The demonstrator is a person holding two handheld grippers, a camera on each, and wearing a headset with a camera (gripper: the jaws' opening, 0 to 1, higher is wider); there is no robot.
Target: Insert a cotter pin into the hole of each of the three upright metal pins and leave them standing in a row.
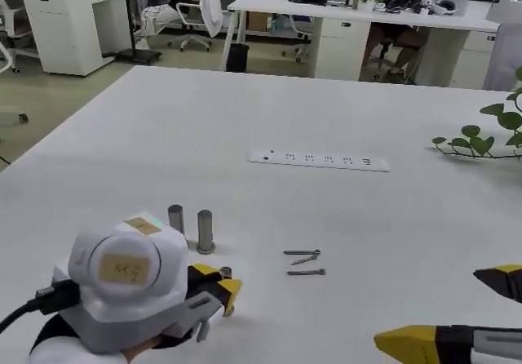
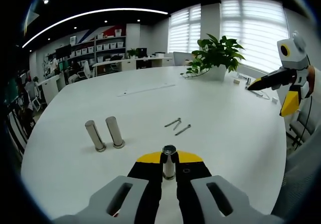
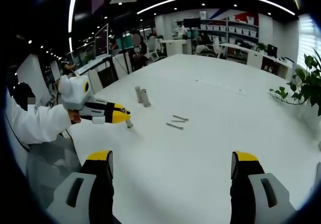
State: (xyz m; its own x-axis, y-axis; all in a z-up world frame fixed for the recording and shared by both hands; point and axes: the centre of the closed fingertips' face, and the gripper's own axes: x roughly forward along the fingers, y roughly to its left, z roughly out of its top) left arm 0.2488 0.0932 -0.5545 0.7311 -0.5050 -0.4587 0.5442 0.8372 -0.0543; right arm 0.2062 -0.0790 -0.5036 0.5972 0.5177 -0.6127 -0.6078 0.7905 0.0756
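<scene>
Nothing is pinned yet, by the look of it. Three cotter pins point(image 1: 305, 262) lie loose and close together on the table point(image 1: 391, 233), at about 3 o'clock from the two metal pins point(image 1: 205, 231). Those two stand upright side by side, near each other but not touching. No cotter shows through either of them, though their holes are too small to make out.

The third pin point(image 2: 169, 164) is clenched between the tips of the left claw point(image 1: 218, 286), upright or nearly so, at about 5 o'clock from the standing pair in the head view. Whether its foot touches the table cannot be told. It sits a little off the line of the other two, so the row is not made.

The right claw point(image 3: 171, 162) is released, its jaws spread wide with nothing between them. It hangs over bare table at the head view's 4 o'clock edge, well apart from the cotter pins. From its own view the cotters lie at about 12 o'clock, with the left claw and its pin off toward 10.

So the task is at its beginning – three insertions are left, as far as I can judge. The likely step in hand is steadying the held pin so the free claw can fetch a cotter. Beyond the work, a power strip point(image 1: 318, 160) lies at 12 o'clock and a plant point(image 1: 489, 131) trails in at 2 o'clock – neither is in the way.
</scene>
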